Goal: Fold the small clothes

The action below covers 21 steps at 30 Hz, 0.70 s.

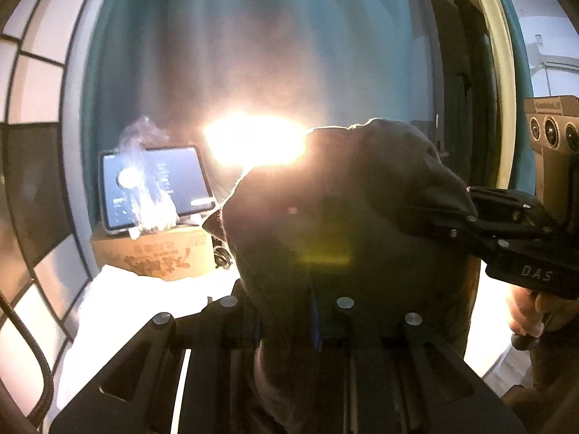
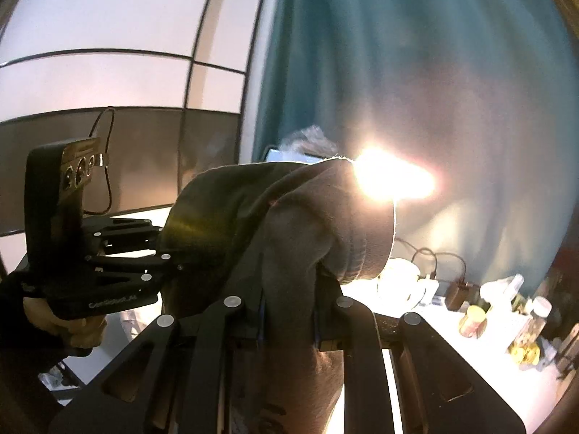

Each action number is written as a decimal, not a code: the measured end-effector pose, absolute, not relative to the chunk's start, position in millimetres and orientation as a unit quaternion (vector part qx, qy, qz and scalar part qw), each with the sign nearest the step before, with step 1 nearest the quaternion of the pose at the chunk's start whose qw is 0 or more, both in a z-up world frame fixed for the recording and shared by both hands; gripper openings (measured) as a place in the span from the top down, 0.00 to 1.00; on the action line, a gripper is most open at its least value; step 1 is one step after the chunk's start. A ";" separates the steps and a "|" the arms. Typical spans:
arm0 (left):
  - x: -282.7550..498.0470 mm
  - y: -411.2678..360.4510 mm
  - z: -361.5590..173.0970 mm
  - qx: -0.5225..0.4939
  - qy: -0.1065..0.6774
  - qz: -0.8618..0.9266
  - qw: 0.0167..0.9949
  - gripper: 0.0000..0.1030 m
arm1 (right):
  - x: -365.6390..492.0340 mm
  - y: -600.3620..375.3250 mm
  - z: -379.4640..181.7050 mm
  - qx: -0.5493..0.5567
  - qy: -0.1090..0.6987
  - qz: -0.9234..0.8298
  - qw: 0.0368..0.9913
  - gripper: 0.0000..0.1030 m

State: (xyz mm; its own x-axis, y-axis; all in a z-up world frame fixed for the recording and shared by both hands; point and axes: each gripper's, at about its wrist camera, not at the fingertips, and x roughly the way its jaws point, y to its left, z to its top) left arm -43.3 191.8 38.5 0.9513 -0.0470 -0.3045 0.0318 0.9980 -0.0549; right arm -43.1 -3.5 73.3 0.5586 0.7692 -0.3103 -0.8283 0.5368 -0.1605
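Teal curtain (image 1: 253, 36) backs a white desk (image 1: 119, 300), glare at centre. Dark garment (image 1: 343, 217) hangs lifted between both tongs: left tongs (image 1: 286, 329) pinching its near edge, right tongs (image 2: 289, 322) pinching the opposite edge.

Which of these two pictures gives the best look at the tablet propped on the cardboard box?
The left wrist view: the tablet stands whole on the cardboard box, its lit screen facing the camera, partly veiled by glare. In the right wrist view only its top edge peeks over the dark garment.
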 end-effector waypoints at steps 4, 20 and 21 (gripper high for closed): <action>-21.5 197.5 28.5 -0.026 0.174 -0.034 0.984 0.83 | -20.6 5.7 62.8 -0.136 0.122 0.445 0.877 0.81; 45.5 221.9 -23.7 -0.051 0.251 -0.062 0.965 0.83 | 57.5 31.7 7.7 -0.139 0.214 0.415 0.874 0.81; 47.7 222.8 -26.0 -0.053 0.255 -0.062 0.964 0.83 | 61.8 34.3 4.5 -0.140 0.218 0.415 0.872 0.81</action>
